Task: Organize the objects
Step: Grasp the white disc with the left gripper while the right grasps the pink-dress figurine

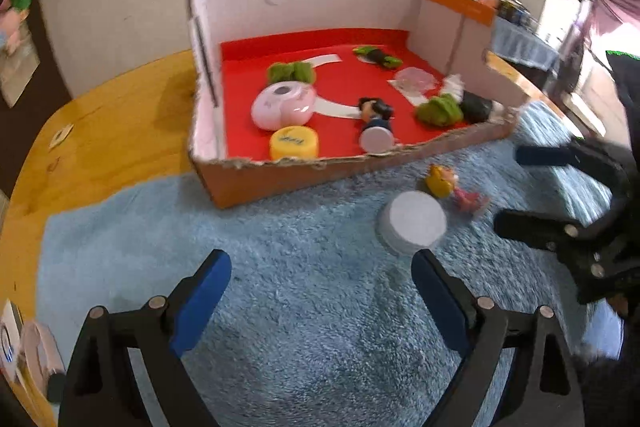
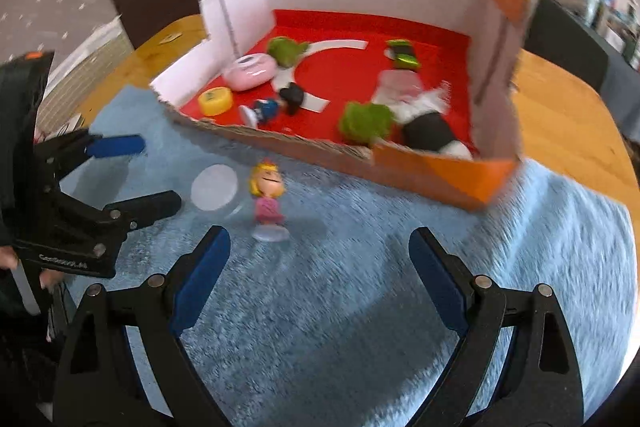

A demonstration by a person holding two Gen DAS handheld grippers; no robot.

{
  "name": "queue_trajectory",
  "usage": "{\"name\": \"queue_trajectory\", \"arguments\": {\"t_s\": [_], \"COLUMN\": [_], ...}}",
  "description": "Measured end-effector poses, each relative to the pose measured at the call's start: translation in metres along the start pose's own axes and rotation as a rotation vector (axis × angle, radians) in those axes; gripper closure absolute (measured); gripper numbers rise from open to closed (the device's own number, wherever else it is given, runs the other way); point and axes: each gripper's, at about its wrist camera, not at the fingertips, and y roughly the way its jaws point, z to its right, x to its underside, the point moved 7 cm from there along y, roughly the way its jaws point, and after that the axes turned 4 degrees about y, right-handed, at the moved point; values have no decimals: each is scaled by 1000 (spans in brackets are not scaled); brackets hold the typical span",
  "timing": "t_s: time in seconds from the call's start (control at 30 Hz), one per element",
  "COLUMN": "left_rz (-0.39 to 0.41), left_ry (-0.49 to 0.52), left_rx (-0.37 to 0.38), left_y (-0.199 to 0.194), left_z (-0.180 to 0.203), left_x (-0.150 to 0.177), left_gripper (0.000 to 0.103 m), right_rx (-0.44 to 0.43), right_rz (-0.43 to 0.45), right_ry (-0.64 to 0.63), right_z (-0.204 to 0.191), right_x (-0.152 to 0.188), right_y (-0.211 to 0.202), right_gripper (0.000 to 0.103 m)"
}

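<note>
Right wrist view: the blonde figurine (image 2: 267, 205) in a pink dress stands upright on the blue fuzzy mat (image 2: 400, 287), outside the cardboard box (image 2: 436, 179). Just beside it lies a white round lid (image 2: 214, 187). These two look like the last loose pieces. The box already holds the rest, among them a dark-haired figurine (image 2: 276, 105), a yellow cap (image 2: 216, 101), a pink round case (image 2: 250, 69) and green plush bits (image 2: 366, 123). Its torn front wall is low, probably so things can be dropped in from the mat side.

The right claw (image 2: 320, 267) hangs above the mat with fingers apart and nothing between them; the blonde figurine stands ahead, toward its left finger. The left claw (image 1: 322, 287) is likewise spread wide and holding nothing, with the white round lid (image 1: 412, 223) just ahead of its right finger. The wooden counter (image 1: 120, 131) carries mat and box.
</note>
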Motion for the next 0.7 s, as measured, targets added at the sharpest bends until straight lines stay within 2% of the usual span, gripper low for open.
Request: {"name": "queue_trajectory", "arguments": {"t_s": [0.1, 0.17, 0.2, 0.27, 0.47, 0.53, 0.63, 0.7], "left_rz": [-9, -12, -15, -24, -31, -27, -21, -18], "left_ry": [57, 95, 115, 140, 197, 201, 203, 197], "left_rx": [49, 69, 79, 94, 100, 117, 123, 125], "left_y": [1, 2, 5, 8, 18, 19, 20, 21], "left_z": [8, 14, 19, 24, 35, 38, 41, 42], "left_x": [-2, -4, -5, -7, -13, -16, -20, -22], "left_gripper": [17, 17, 20, 24, 31, 36, 44, 52], "right_rx": [-8, 10, 18, 28, 38, 41, 19, 21], "right_rz": [-21, -46, -55, -74, -88, -89, -87, -82], "right_ry": [-40, -56, -66, -85, -153, -163, -168, -173], "right_z": [-7, -10, -10, -11, -18, -20, -23, -25], "right_x": [-2, -3, -3, -3, -1, -2, -5, -6], "right_y": [4, 9, 11, 17, 25, 26, 27, 28], "right_gripper": [18, 28, 31, 43, 51, 55, 70, 72]}}
